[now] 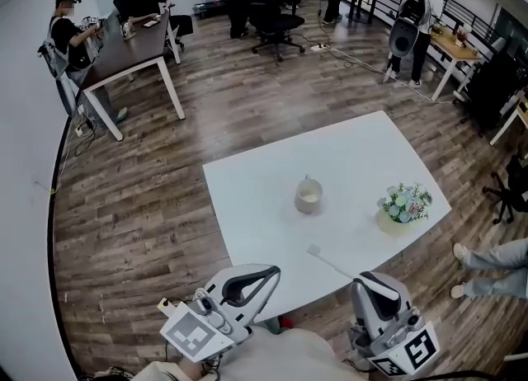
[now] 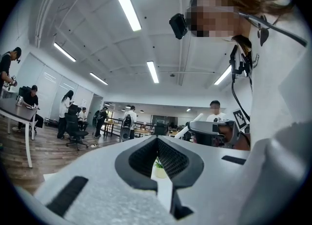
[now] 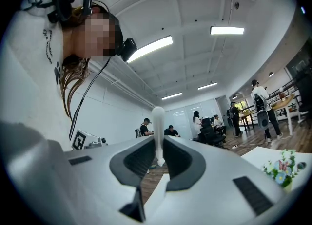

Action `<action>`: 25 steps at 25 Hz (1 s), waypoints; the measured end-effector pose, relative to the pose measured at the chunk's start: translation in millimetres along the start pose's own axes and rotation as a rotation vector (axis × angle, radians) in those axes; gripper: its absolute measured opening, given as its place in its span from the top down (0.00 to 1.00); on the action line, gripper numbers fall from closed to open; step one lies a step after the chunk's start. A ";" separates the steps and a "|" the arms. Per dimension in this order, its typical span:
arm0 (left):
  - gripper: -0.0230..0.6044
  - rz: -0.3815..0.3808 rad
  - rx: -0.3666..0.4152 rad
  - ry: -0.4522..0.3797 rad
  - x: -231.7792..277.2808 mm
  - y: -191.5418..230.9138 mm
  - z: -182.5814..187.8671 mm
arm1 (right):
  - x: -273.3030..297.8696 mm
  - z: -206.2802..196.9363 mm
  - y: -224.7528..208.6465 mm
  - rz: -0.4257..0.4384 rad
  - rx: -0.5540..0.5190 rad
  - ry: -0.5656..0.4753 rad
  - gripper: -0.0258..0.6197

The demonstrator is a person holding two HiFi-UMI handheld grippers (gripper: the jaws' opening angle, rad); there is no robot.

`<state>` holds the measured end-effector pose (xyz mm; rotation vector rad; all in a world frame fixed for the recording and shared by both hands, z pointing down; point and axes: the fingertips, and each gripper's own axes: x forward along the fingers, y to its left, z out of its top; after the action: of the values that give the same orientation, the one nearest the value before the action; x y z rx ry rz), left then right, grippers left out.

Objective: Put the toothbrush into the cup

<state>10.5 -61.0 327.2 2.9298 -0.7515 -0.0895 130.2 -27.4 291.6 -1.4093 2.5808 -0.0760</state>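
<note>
A white toothbrush sticks out over the near edge of the white table, its head pointing toward the cup. My right gripper is shut on its handle. In the right gripper view the brush stands upright between the pads. The pale cup stands near the table's middle, well beyond the brush tip. My left gripper hovers at the table's near edge, left of the brush, with its jaws together and nothing in them. The left gripper view shows those jaws closed, and the right gripper beyond.
A small pot of flowers sits on the table right of the cup. Wooden floor surrounds the table. A dark desk with seated people is far left, office chairs and standing people at the back, and a person's legs at the right edge.
</note>
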 end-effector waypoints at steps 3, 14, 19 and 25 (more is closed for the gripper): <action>0.95 -0.013 -0.015 0.004 6.1 14.4 -0.6 | 13.2 -1.2 -5.6 -0.015 -0.003 0.004 0.87; 0.95 -0.045 -0.047 0.019 29.4 56.4 -7.9 | 50.0 -16.6 -39.9 -0.068 -0.007 0.039 0.87; 0.95 -0.062 -0.056 0.034 36.6 72.7 -13.0 | 64.3 -20.7 -50.0 -0.088 -0.019 0.048 0.87; 0.95 -0.085 -0.050 0.023 46.5 84.5 -11.9 | 83.7 -35.6 -68.1 -0.091 -0.038 0.080 0.87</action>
<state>12.1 -155.9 348.3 2.9100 -0.6123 -0.0813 135.5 -136.3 323.4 -1.5686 2.5933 -0.0996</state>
